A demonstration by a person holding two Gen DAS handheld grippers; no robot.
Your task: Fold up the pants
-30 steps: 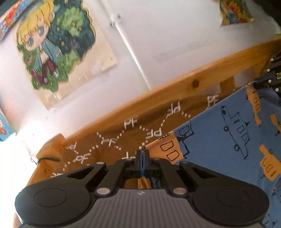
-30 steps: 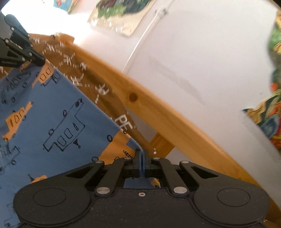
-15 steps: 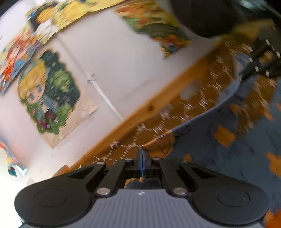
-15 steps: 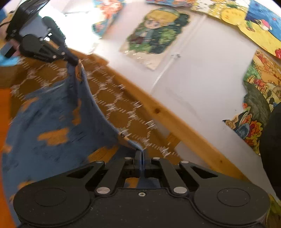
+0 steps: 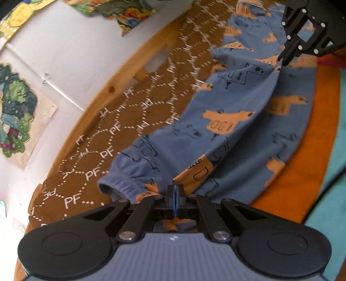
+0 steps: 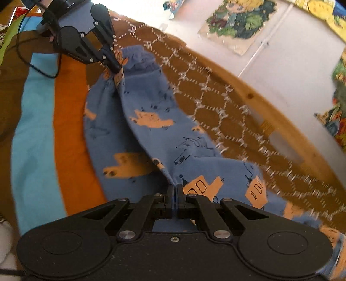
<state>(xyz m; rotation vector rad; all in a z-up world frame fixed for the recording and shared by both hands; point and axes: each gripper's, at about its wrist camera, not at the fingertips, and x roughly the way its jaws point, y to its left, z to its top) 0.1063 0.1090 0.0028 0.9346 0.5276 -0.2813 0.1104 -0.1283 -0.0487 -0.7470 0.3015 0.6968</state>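
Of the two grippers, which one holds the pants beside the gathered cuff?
The left gripper: the pants' gathered cuff lies right beside it. The right gripper grips cloth far from that cuff.

A child's bedroom at home: a wooden bed frame (image 5: 121, 80), patterned brown bedspread (image 5: 134, 112), and cartoon posters (image 6: 240, 19) taped on the white wall (image 5: 71, 49).

The pants (image 5: 227, 134) are soft matt knit cloth, cuff gathered. The blanket (image 5: 138, 112) beneath looks woven and matt. The bed rail (image 6: 266, 103) is smooth varnished wood. Both grippers' frames are matt black plastic.
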